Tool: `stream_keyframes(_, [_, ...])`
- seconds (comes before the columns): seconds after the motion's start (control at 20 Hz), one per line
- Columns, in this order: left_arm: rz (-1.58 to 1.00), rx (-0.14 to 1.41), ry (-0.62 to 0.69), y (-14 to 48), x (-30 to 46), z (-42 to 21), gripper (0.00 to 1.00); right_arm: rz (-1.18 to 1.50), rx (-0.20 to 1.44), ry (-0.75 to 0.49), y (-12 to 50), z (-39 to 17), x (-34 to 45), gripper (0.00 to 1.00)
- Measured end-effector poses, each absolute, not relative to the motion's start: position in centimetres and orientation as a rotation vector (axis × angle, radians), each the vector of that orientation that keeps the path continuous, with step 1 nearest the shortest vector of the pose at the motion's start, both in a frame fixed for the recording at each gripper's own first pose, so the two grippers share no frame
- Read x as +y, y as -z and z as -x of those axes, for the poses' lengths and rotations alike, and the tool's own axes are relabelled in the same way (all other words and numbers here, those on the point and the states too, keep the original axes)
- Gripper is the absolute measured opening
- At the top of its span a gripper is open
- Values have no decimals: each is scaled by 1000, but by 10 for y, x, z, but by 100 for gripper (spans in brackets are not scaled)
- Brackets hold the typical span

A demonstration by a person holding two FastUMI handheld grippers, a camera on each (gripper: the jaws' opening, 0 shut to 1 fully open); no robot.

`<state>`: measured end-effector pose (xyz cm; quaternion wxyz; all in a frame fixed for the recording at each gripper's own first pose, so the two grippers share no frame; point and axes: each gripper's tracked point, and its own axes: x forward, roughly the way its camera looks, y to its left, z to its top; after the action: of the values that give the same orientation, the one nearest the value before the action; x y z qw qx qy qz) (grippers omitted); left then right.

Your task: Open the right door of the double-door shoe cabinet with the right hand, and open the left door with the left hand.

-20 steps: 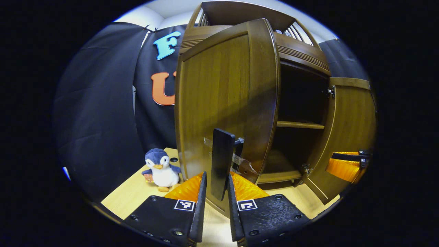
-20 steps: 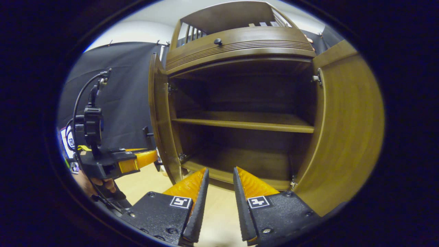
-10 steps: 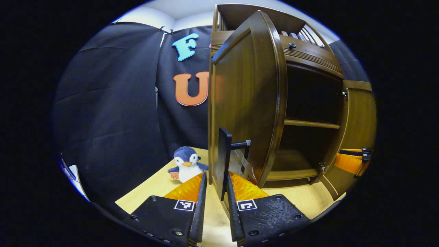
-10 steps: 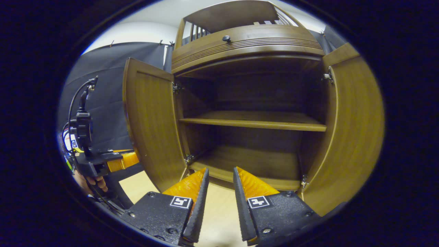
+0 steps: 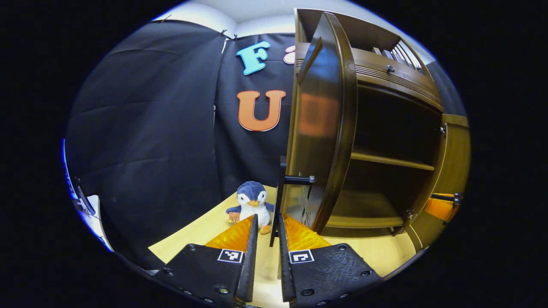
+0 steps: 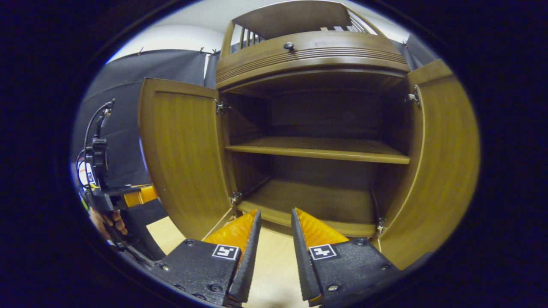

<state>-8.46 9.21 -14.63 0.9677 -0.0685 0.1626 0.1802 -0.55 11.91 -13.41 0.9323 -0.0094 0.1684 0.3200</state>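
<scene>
The shoe cabinet [image 6: 317, 55] takes up the centre and top of the right gripper view, both leaves swung out and its shelf [image 6: 317, 149] and dark inside laid bare. In that view the left door [image 6: 184, 149] stands open at middle left, showing its inner face, and the right door [image 6: 441, 154] stands open along the right edge. In the left gripper view the left door [image 5: 325, 128] rises nearly edge-on just right of centre, with the open cavity to its right and the right door [image 5: 454, 171] far over at the right rim. The relation that matters is at the bottom centre of the left gripper view: the door's dark handle [image 5: 280, 201] stands upright, its long axis vertical, directly ahead of the left gripper [image 5: 266, 233] and running down into the slot between its jaws. Those jaws are narrow and look clamped on the handle's lower part, though the contact itself is hard to make out. Judged from this, any further swing would carry the door toward the left of that view. The right gripper [image 6: 272, 233] sits low centre in its own view, jaws narrowly apart and holding nothing, over the worktop [image 6: 274, 265] and short of the cabinet's bottom edge. A plush penguin [image 5: 251, 207] stands on the worktop just left of the handle.
</scene>
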Motion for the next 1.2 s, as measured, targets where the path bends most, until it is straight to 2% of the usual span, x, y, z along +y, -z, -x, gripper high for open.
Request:
stream_keyframes(0.25, [126,339,-359,148,100,90,26,13,333,-588,129,-5,111,47])
stream_keyframes(0.7, [202,343,-466,140,149,118,24,5,337,-531,126,-19,109,62])
stream_keyframes(0.9, [159,323,-507,126,153,133,25,13,334,-506,123,-26,106,65])
stream_keyframes(1.2, [76,276,-488,101,143,130,25,-9,308,-485,114,-32,99,65])
